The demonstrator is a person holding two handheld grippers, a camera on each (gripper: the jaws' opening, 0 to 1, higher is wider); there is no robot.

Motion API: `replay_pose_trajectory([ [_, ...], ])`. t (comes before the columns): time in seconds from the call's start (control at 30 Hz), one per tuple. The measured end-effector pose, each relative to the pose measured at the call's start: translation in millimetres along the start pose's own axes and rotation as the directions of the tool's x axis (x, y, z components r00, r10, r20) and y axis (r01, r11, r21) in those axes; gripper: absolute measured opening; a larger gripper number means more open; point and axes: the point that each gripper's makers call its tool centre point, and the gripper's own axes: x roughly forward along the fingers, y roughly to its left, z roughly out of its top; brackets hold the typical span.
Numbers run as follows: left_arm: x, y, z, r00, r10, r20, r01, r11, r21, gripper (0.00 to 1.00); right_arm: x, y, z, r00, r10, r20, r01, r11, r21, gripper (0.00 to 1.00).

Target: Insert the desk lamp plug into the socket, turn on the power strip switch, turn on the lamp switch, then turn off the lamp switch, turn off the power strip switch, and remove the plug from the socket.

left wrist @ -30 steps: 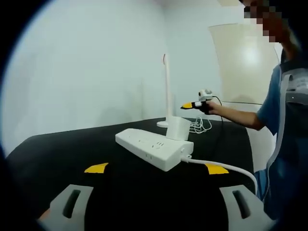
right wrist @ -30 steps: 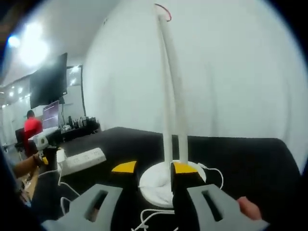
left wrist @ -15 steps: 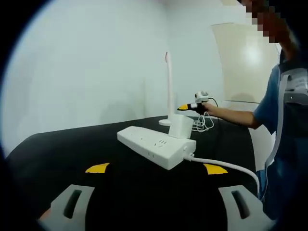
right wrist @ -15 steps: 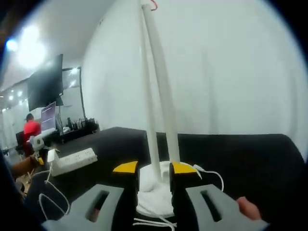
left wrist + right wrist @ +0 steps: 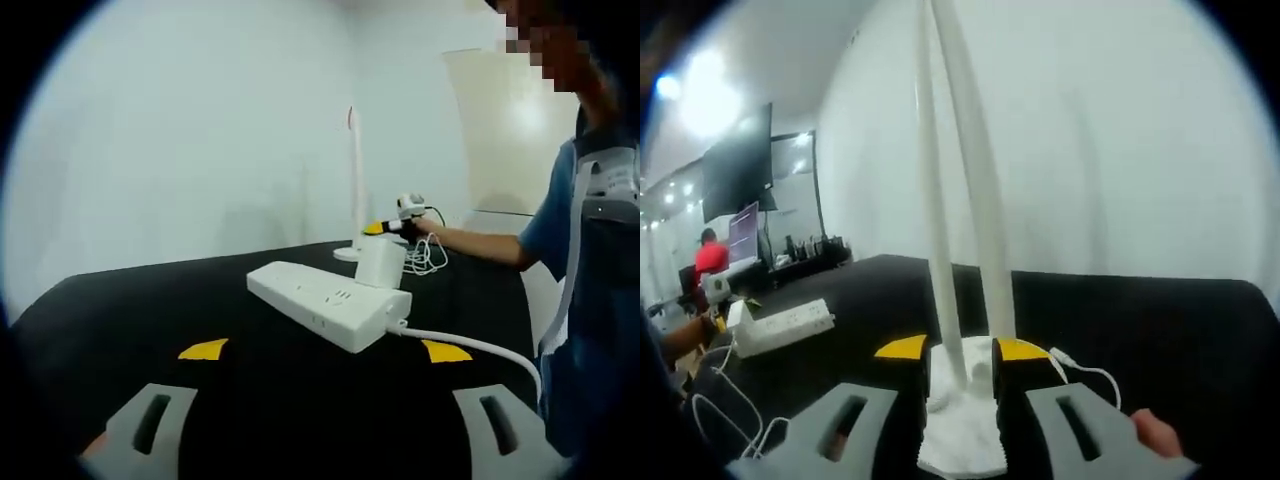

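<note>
The white power strip [image 5: 325, 305] lies on the black table [image 5: 150, 320], with the lamp's white plug block [image 5: 380, 262] standing in its near end. My left gripper [image 5: 325, 350] hangs short of the strip, jaws wide open and holding nothing. Behind the strip rises the white desk lamp [image 5: 354, 180]. My right gripper [image 5: 385, 228] hovers at the lamp's foot. In the right gripper view, the right gripper [image 5: 962, 348] stands just above the round lamp base [image 5: 960, 420], a narrow gap between its fingers and nothing gripped. The lamp's stems [image 5: 980, 180] rise straight ahead. Far left lies the power strip [image 5: 780, 325].
The strip's thick white cable [image 5: 470, 345] runs right toward the table edge. Loose thin lamp cord [image 5: 1085, 372] lies by the base, and more cord [image 5: 425, 255] is coiled there. A person's sleeve [image 5: 580, 260] stands at the right. A white wall backs the table.
My right gripper has closed in on the lamp base and dropped lower, so the stems loom larger. The left gripper has barely moved. Neither gripper's jaw gap has changed.
</note>
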Motion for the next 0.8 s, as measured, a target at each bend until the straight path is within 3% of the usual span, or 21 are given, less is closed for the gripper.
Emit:
replay_pose_trajectory([
  [0.47, 0, 1.9, -2.5, 1.0, 0.02, -0.015, -0.019, 1.0, 0.007, 0.69, 8, 2, -5.0, 0.999, 0.053, -0.01, -0.053, 0.999, 0.008, 0.21],
  [0.67, 1, 2.2, -3.7, 1.0, 0.021, -0.022, -0.021, 1.0, 0.005, 0.69, 13, 15, -11.5, 0.996, 0.085, -0.022, -0.085, 0.996, 0.0, 0.16],
  [0.8, 1, 3.2, -2.9, 1.0, 0.02, -0.018, -0.02, 1.0, -0.003, 0.69, 16, 10, -11.4, 0.996, 0.09, -0.023, -0.09, 0.996, -0.009, 0.15],
])
